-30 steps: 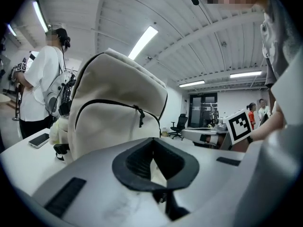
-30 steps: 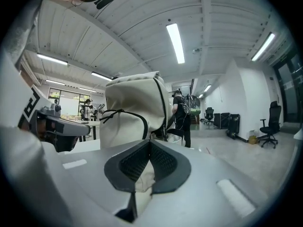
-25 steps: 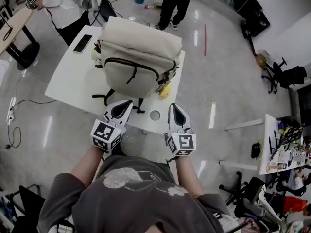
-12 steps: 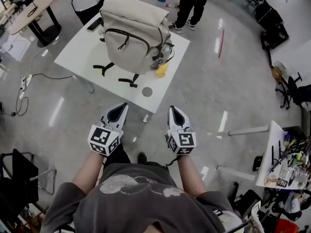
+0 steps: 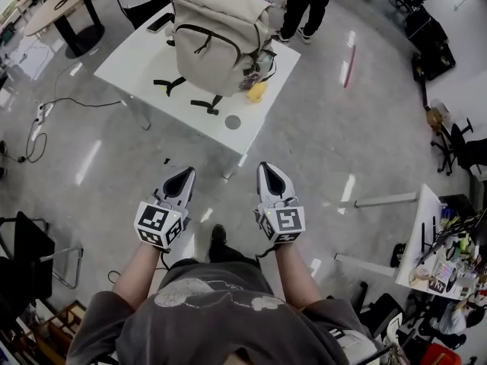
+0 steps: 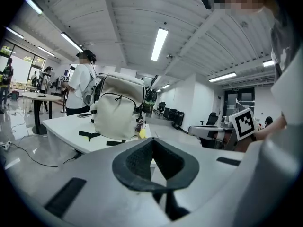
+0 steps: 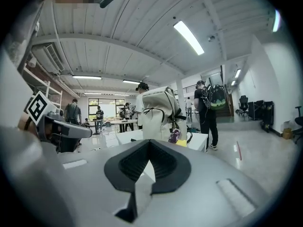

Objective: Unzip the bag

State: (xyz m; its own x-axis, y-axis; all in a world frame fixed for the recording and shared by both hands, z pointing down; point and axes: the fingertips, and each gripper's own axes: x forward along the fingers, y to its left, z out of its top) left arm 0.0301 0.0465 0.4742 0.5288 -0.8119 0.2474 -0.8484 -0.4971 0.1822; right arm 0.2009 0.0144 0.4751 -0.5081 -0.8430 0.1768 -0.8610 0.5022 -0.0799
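While the head view looks steeply down, the left tool point(image 5: 183, 177) and the right tool point(image 5: 268, 175) are held side by side over bare floor point(image 5: 319, 135), each with its jaws together and nothing between them. Both point toward the white surface point(image 5: 137, 63) at the top of the picture — well apart from it, with open polished floor between. The bag point(image 5: 221, 33), cream with a dark zip curving across its front, stands upright on that surface toward its far side. Its black straps point(image 5: 171, 84) trail toward the near edge. A yellow object point(image 5: 257, 91) lies just beside the bag at the picture's right, a phone point(image 5: 160, 23) at its left, and a round grey disc point(image 5: 233, 122) sits near the surface's near corner. The marker cube point(image 5: 161, 223) on each tool bears a black-and-white square pattern, not letters. A red line point(image 5: 346, 63) marks the floor right of the surface.

From the left gripper view, the left tool point(image 6: 152, 141) has its jaws meeting at the tips, empty. The bag point(image 6: 118, 112) shows beyond them on the surface, front zip apparently closed, with a person in a white top point(image 6: 80, 86) behind it.

From the right gripper view, the right tool point(image 7: 149, 143) is likewise pinched together on nothing. The bag point(image 7: 158, 112) stands ahead near the surface's corner, a small purple tag point(image 7: 174, 135) hanging at its side — its print too small to read.
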